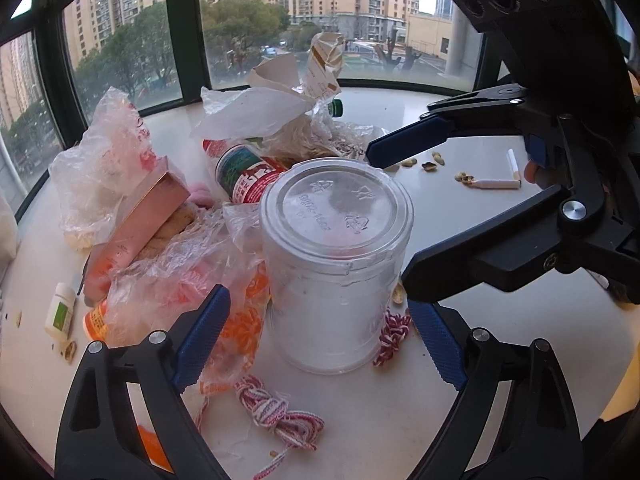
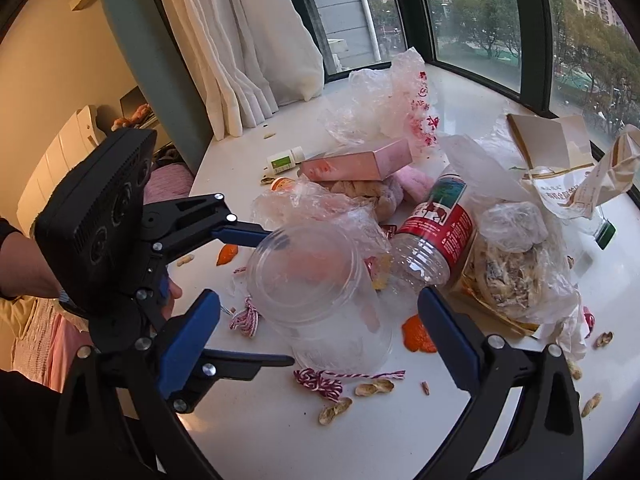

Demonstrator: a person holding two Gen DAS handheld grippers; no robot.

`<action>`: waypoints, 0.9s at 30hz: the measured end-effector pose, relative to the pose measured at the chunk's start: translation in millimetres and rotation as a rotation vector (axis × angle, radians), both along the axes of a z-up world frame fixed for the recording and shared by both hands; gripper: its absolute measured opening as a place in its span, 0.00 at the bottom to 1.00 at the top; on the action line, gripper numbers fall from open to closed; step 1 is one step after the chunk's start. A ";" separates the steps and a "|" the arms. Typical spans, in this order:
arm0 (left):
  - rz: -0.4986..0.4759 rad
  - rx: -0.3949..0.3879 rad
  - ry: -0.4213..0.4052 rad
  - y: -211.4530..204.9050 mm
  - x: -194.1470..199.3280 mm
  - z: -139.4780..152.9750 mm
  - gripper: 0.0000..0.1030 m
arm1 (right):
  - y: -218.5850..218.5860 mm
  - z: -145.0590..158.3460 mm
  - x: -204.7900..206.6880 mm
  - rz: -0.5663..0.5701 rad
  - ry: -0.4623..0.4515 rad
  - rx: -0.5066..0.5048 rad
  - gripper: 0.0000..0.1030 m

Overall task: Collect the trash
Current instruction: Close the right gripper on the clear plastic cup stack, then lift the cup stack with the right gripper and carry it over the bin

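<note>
A clear plastic cup [image 1: 336, 264] stands upside down on the white table [image 1: 500, 344]; it also shows in the right wrist view [image 2: 320, 292]. My left gripper [image 1: 320, 340] is open, its fingers wide on either side of the cup, apart from it. My right gripper [image 2: 320, 332] is open too and reaches at the cup from the right; in the left wrist view its fingers [image 1: 404, 144] spread above and below the cup's right side. Behind the cup lies a trash pile: a red-labelled bottle [image 1: 248, 176], a pink box [image 1: 136, 224], crumpled plastic bags [image 1: 104, 160].
Red-and-white string [image 1: 280, 412], peanut shells [image 2: 374, 389], orange peel [image 2: 418, 334] and cigarette butts [image 1: 498, 183] lie scattered on the table. A small white bottle [image 1: 60, 312] lies at the left. Torn paper bag [image 2: 568, 168] at the back. Windows and a curtain [image 2: 240, 48] border the table.
</note>
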State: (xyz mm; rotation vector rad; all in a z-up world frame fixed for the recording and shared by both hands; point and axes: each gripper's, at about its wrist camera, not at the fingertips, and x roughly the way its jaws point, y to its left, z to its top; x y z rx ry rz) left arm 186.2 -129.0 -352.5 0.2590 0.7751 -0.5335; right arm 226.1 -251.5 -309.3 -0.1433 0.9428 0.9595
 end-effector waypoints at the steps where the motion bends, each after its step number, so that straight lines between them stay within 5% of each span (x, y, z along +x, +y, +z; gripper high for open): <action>1: -0.006 0.000 -0.014 -1.2 -0.2 -0.6 0.85 | 0.2 -1.8 1.0 0.004 0.006 0.005 0.94; 10: -0.041 -0.001 -0.090 -11.0 4.8 -0.9 0.80 | 9.2 -10.9 9.2 0.032 0.029 0.036 0.93; 14: -0.052 -0.004 -0.085 -11.8 10.5 -3.0 0.70 | 11.1 -12.6 15.2 0.035 0.054 0.039 0.70; 27: -0.041 -0.012 -0.092 -15.5 9.8 2.6 0.65 | 12.1 -5.7 15.7 0.028 0.049 0.029 0.69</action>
